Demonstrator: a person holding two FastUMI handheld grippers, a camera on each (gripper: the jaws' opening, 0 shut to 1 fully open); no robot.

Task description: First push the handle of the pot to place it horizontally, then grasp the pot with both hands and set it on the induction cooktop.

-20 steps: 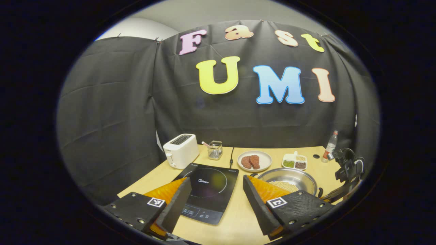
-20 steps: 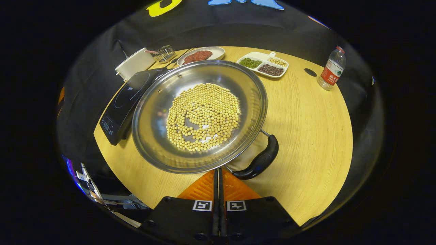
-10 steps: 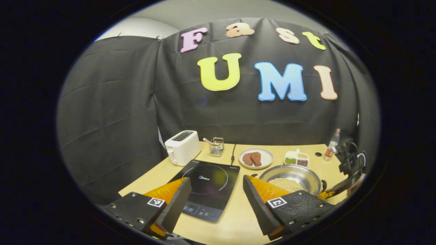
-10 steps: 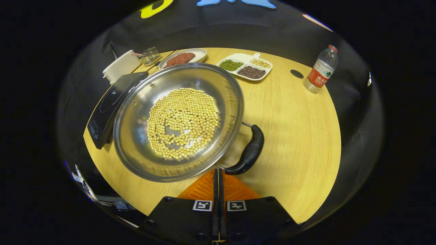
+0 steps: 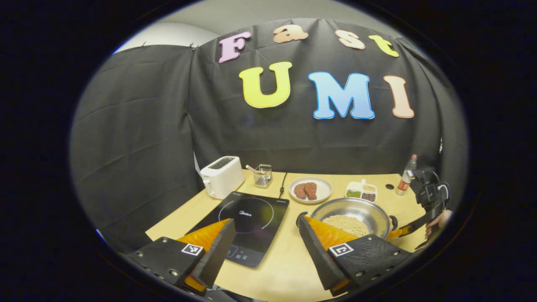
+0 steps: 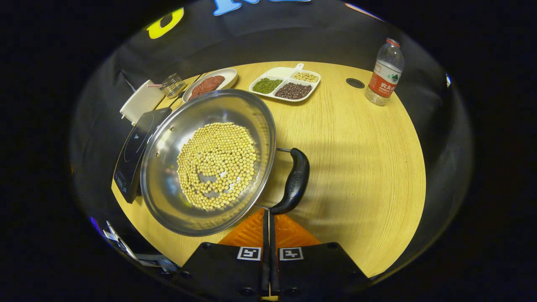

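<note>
The pot [image 6: 207,161], filled with yellow beans, sat on the bench [image 6: 356,159] just right of the cooktop [image 6: 134,151]. The right tongs [image 6: 268,218] were pressed together, tips at the near end of the pot's black side handle [image 6: 293,180], whose long axis ran away from them. The left tongs [image 5: 264,247] were spread and empty, the pot [image 5: 350,216] lying ahead to their right. The right hand was judged nearer.

The left gripper [image 5: 264,247] hovers with its fingers spread wide apart. The right gripper [image 6: 269,218] has its fingers pressed flat together with nothing between them; in the left gripper view a hand [image 5: 436,220] holds it.
</note>
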